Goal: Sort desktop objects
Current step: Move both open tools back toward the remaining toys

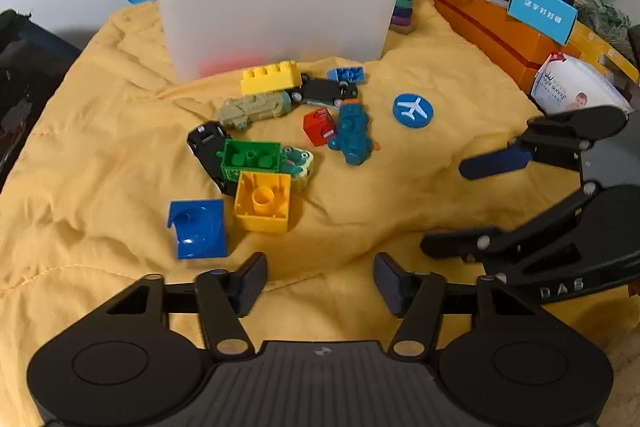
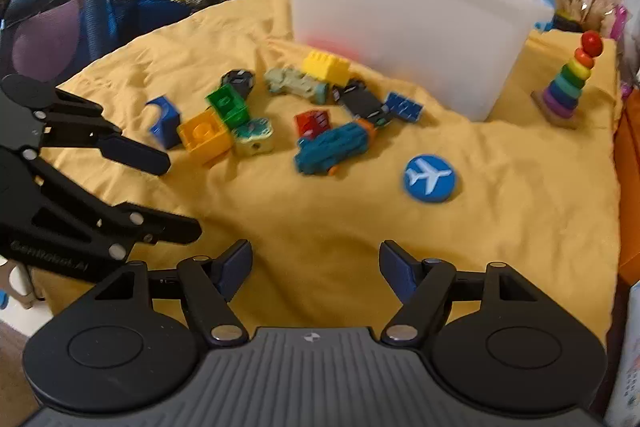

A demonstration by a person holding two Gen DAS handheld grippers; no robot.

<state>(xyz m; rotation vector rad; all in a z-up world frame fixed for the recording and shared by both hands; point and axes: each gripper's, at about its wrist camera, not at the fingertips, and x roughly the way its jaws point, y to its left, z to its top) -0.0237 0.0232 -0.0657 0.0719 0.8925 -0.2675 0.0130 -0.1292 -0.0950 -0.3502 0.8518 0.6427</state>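
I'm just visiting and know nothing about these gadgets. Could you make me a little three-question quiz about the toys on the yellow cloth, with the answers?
1. True or false: the left gripper is holding a toy.
2. What picture is on the round blue disc?
A. a car
B. an airplane
C. a star
3. Which toy lies nearest the left gripper in its own view?

Key
1. False. Its jaws stand open over bare yellow cloth, as do those of the right gripper.
2. B, a white airplane.
3. The blue curved block, beside the orange brick, in front of the white bin.
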